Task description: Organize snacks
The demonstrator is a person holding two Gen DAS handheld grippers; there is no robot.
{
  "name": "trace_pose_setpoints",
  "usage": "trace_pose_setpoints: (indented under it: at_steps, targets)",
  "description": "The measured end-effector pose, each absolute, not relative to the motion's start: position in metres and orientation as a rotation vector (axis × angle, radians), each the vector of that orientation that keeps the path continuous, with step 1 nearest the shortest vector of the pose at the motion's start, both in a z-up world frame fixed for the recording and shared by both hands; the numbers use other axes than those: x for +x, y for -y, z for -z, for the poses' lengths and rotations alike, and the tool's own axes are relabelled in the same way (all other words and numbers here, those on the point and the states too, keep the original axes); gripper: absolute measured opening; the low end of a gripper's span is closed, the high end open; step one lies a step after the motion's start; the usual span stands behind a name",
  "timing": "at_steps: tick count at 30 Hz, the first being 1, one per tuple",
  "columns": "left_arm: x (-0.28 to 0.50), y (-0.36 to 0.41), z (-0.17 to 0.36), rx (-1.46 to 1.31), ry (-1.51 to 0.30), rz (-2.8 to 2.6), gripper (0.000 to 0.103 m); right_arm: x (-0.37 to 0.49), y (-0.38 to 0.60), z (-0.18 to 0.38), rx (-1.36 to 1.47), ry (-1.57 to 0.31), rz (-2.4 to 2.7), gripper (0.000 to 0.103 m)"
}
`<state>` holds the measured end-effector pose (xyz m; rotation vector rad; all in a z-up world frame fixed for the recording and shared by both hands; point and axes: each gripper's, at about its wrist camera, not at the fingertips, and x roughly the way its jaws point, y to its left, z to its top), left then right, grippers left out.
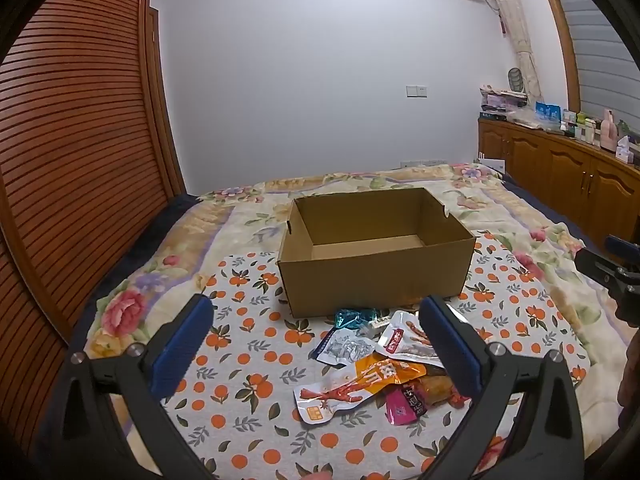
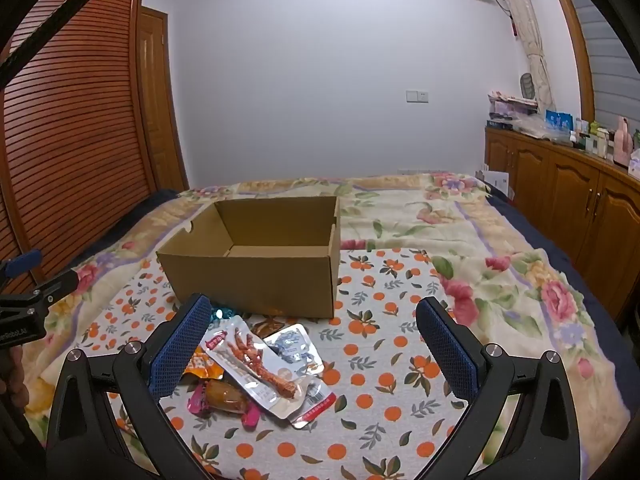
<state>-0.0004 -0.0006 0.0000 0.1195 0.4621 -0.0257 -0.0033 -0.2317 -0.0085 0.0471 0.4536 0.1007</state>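
Note:
An empty open cardboard box [image 1: 372,276] stands on an orange-print cloth [image 1: 240,360] on the bed; it also shows in the right wrist view [image 2: 256,280]. A pile of snack packets lies in front of it: an orange packet [image 1: 360,384], a white chicken-feet packet [image 2: 252,360], a grey-blue packet [image 1: 344,348], a teal one [image 1: 354,316] and a pink one [image 1: 404,404]. My left gripper [image 1: 316,332] is open above the pile. My right gripper [image 2: 314,332] is open, with the pile at its left finger [image 2: 180,348].
The bed carries a floral quilt [image 2: 500,272]. A slatted wooden wardrobe [image 1: 72,140] stands on the left. A wooden cabinet [image 2: 568,200] with bottles and boxes on top runs along the right. The other gripper shows at each view's edge [image 1: 612,276] [image 2: 28,304].

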Motion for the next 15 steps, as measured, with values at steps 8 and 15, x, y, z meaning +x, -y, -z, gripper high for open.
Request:
trace_pose_setpoints:
  at_steps: [8,15]
  targets:
    - [-0.0018,0.0029,-0.0015,0.117,-0.463,0.028,0.103,-0.0034,0.2316,0.0084,0.048,-0.455,-0.101,0.103]
    - [-0.0018,0.0029,-0.0016,0.118,-0.463,0.028,0.103,-0.0032,0.2316,0.0083,0.047,-0.455,-0.1,0.103]
